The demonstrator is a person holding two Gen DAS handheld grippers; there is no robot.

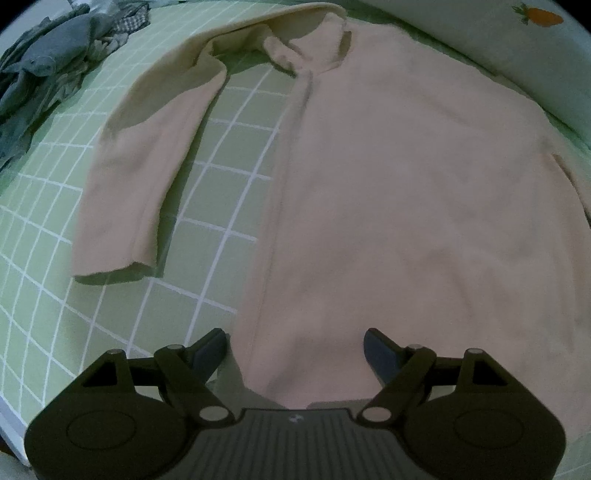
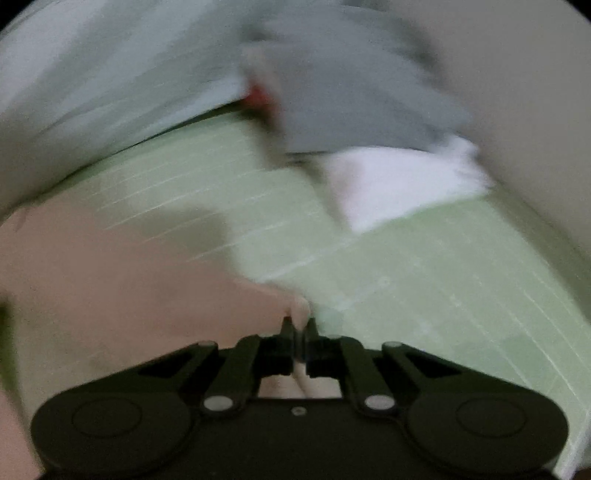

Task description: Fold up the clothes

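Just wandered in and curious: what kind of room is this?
Probably a bedroom: a pink sweater lies on a green checked bedsheet, a carrot-print pillow sits at the edge, and a heap of clothes waits nearby.

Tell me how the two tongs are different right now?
The left tongs are wide open and hold nothing; the right tongs are shut, pinching an edge of the pink sweater. The left tongs hang over the sweater's bottom edge, which lies flat on the green checked sheet; the right tongs' picture is blurry, the left's is sharp. Both are black and point at the same sweater.
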